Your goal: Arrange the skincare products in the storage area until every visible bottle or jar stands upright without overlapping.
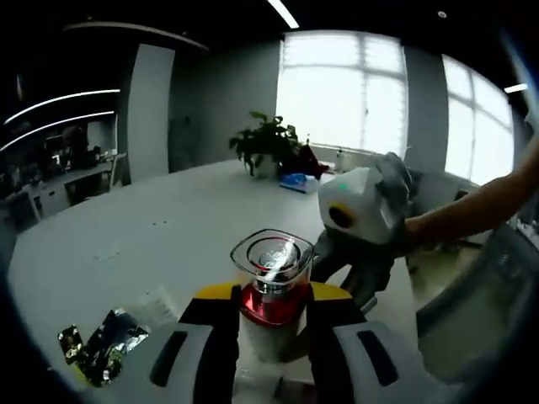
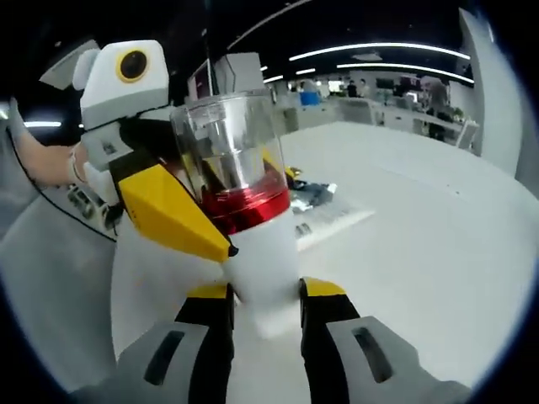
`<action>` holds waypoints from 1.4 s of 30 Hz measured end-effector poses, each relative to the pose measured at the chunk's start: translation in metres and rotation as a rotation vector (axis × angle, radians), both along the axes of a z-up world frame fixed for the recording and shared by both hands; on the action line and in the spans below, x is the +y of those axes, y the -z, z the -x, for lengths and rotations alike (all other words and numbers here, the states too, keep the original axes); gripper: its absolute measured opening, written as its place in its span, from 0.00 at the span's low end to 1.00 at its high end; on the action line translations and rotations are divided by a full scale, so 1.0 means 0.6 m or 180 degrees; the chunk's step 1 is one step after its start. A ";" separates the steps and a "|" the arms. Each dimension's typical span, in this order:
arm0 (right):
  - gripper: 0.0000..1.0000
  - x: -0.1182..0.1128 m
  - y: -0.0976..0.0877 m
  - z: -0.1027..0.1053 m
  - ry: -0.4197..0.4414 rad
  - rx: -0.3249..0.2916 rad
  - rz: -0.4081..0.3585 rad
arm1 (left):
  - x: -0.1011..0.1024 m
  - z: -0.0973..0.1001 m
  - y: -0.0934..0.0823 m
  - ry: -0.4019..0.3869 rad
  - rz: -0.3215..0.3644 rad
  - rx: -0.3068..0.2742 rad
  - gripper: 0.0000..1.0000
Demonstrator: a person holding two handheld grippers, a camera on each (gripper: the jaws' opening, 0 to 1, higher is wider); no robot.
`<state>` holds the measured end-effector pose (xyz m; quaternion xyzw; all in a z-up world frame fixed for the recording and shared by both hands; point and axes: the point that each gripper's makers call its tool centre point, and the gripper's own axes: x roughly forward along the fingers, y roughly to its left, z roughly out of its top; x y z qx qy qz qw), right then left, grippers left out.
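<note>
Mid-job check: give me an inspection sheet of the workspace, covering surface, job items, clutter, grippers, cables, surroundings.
Surface: white table, mostly bare.
Job's things: one bottle, white body, red band, clear cap, upright and held between both grippers.
Clutter: crumpled foil wrappers; blue item by the potted plant.
Grippers: left gripper shut on the bottle near the red band; right gripper shut on its lower white body.
Cables: thin dark cable beside the person's arm.
Surroundings: bright windows, office desks, ceiling strip lights.

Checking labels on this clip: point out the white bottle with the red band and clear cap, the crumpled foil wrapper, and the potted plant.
White bottle with red band and clear cap (image 2: 261,252): right gripper view, white body.
Crumpled foil wrapper (image 1: 108,343): left gripper view, middle.
Potted plant (image 1: 266,141): left gripper view, leaves.
</note>
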<state>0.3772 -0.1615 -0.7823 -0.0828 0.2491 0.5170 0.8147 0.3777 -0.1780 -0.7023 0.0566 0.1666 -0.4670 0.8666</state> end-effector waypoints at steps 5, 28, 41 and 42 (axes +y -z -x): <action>0.30 0.008 -0.003 0.002 -0.0203 -0.0132 -0.0015 | 0.000 0.000 0.000 -0.0028 -0.0052 -0.0056 0.24; 0.38 0.017 -0.035 -0.008 0.0238 -0.0159 -0.0246 | -0.002 -0.040 -0.001 -0.0075 0.0076 -0.0178 0.26; 0.33 0.010 -0.018 -0.006 0.0446 -0.0247 -0.0133 | 0.026 -0.080 0.023 -0.0116 0.0117 -0.0011 0.26; 0.32 0.010 -0.018 -0.005 0.0426 -0.0258 -0.0112 | 0.029 -0.087 0.026 -0.0111 0.0114 -0.0005 0.26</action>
